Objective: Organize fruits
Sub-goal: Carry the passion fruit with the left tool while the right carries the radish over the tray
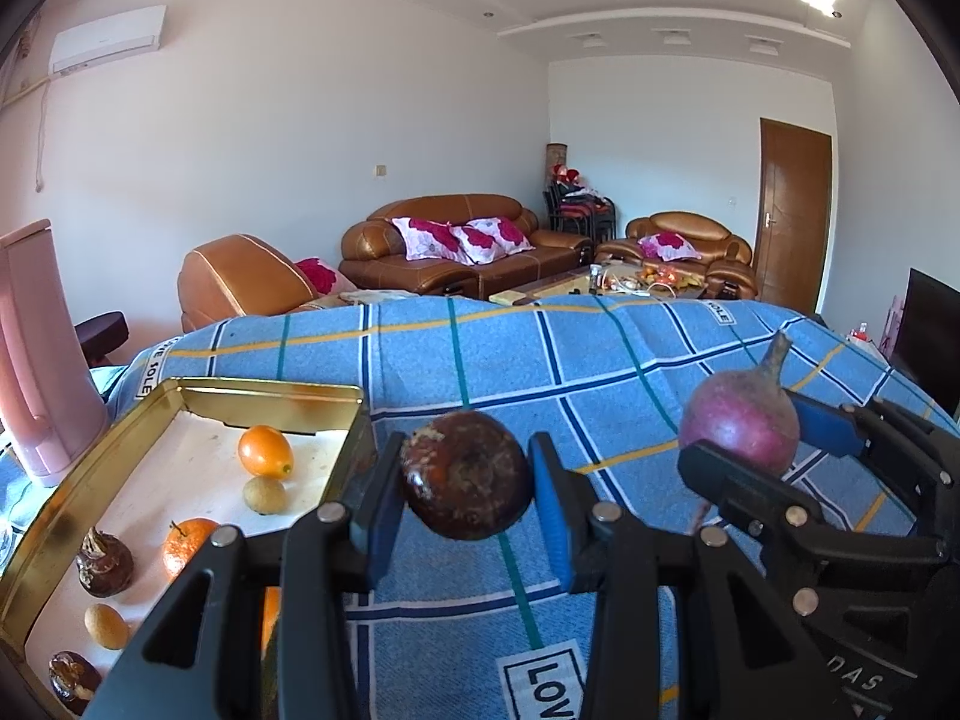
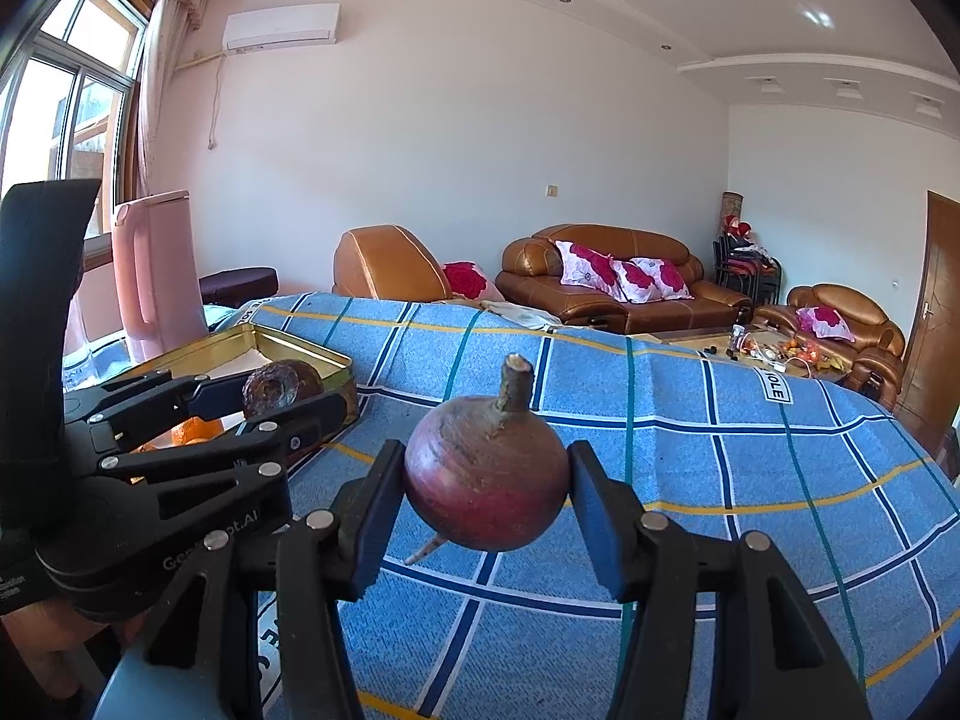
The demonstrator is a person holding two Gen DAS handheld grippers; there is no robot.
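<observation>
My left gripper (image 1: 465,483) is shut on a dark brown round fruit (image 1: 467,476) and holds it above the blue checked cloth, just right of the gold tin tray (image 1: 270,389). My right gripper (image 2: 486,495) is shut on a purple-red round fruit with a stem (image 2: 487,480), also held above the cloth. Each gripper shows in the other's view: the right one (image 1: 756,450) with the purple fruit (image 1: 739,423), the left one (image 2: 264,399) with the brown fruit (image 2: 282,387). The tray holds an orange fruit (image 1: 265,450), a tangerine (image 1: 187,543), small tan fruits and dark brown ones.
The blue checked cloth (image 1: 600,372) covers the table. A pink jug (image 1: 36,354) stands left of the tray, also in the right wrist view (image 2: 159,276). Brown leather sofas (image 1: 456,252) and a cluttered coffee table stand beyond the table's far edge.
</observation>
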